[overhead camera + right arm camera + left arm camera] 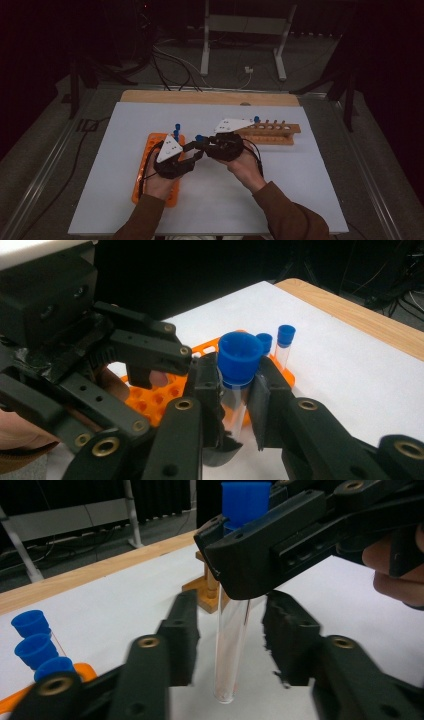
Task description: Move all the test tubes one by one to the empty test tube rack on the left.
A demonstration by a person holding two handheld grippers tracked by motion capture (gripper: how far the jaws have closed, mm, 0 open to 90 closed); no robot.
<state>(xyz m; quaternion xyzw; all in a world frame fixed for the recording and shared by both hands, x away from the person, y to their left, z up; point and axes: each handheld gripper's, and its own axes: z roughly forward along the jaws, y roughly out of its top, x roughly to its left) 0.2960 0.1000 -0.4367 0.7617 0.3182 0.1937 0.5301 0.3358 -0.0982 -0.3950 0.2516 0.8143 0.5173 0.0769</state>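
Observation:
A clear test tube [231, 645] with a blue cap [240, 357] hangs upright above the white table. My right gripper [235, 400] is shut on it just under the cap. My left gripper [231, 630] has its jaws on either side of the tube's lower part, with a narrow gap on each side, so the pads do not press it. In the high view the two grippers meet at mid-table, the left gripper [196, 153] below the capped tube [199, 139] and the right gripper [204, 144] reaching in from the right.
An orange rack [172, 197] lies under my left hand, with blue-capped tubes [176, 131] standing at its far end. A wooden tube rack [272, 132] holding one capped tube stands at the right rear. A white sheet [280, 190] covers the table.

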